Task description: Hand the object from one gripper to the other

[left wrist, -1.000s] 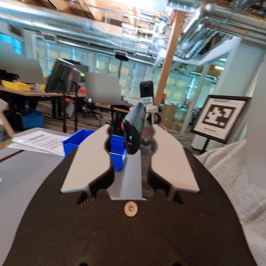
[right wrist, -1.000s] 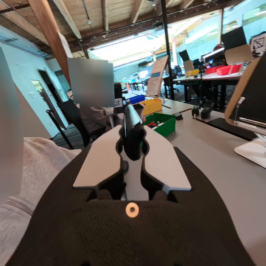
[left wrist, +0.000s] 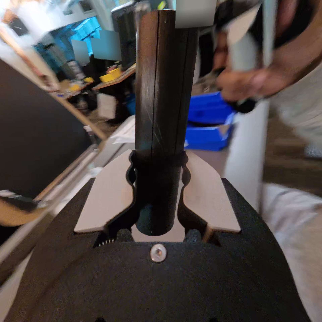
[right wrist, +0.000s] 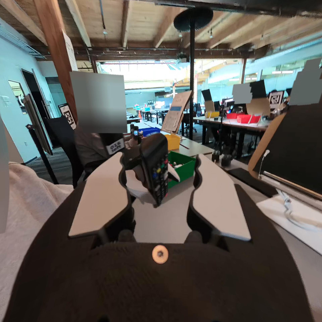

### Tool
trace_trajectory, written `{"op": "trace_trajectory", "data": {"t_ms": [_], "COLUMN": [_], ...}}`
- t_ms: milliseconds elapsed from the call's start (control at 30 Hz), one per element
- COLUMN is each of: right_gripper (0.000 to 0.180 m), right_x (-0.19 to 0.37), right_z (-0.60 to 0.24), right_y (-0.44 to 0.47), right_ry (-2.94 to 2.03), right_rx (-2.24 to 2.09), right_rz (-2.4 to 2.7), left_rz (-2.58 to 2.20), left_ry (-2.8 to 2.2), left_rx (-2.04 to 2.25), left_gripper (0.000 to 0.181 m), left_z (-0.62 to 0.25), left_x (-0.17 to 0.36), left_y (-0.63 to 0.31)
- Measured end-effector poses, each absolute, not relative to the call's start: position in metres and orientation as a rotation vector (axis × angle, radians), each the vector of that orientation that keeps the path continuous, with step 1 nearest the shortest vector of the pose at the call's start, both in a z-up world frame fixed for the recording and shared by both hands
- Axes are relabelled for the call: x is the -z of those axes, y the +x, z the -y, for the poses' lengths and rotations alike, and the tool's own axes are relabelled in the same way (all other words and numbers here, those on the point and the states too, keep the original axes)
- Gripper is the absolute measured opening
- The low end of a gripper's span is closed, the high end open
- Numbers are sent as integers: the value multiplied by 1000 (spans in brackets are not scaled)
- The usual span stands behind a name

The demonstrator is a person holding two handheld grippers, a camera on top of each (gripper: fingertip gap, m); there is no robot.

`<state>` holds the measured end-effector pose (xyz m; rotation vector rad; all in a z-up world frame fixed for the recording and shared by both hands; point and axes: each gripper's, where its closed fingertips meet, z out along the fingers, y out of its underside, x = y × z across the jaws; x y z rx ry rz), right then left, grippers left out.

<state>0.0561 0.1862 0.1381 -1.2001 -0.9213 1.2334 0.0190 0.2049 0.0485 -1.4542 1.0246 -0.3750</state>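
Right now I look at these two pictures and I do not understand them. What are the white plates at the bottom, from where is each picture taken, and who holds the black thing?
A person carries one hand-held gripper in each hand, each with a camera looking along its two white fingers. The left camera shows the left hand-held gripper shut on a black remote control, held upright. The right camera shows the right hand-held gripper open, with the same remote just ahead, not touching its fingers. So the left one holds it. On the grey table stand a green bin and a yellow bin; blue bins show in the blurred left picture.
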Motion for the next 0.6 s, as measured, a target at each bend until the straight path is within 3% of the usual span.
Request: {"op": "trace_trajectory", "data": {"t_ms": [200,300,367,600], "right_gripper": [80,76,52,51], "right_x": [-136,-127,-118,-122], "right_z": [-163,-153,-151,-145], "right_y": [42,27,20,21], "right_ry": [-1131,-1159,-1187,-1188], "right_rx": [-1419,-1412,-1314,-1224], "right_rz": [1003,1066,1118,1150], "left_rz": [-1011,-1041,-1073,-1060], "left_ry": [-1338,-1350,-1353,-1305], "left_rx": [1242,1322,1333,1355], "left_gripper": [51,52,52,53], "left_z": [-157,-150,-145,-138], "left_x": [-71,-63,-57,-63], "left_y": [41,53,60,65]}}
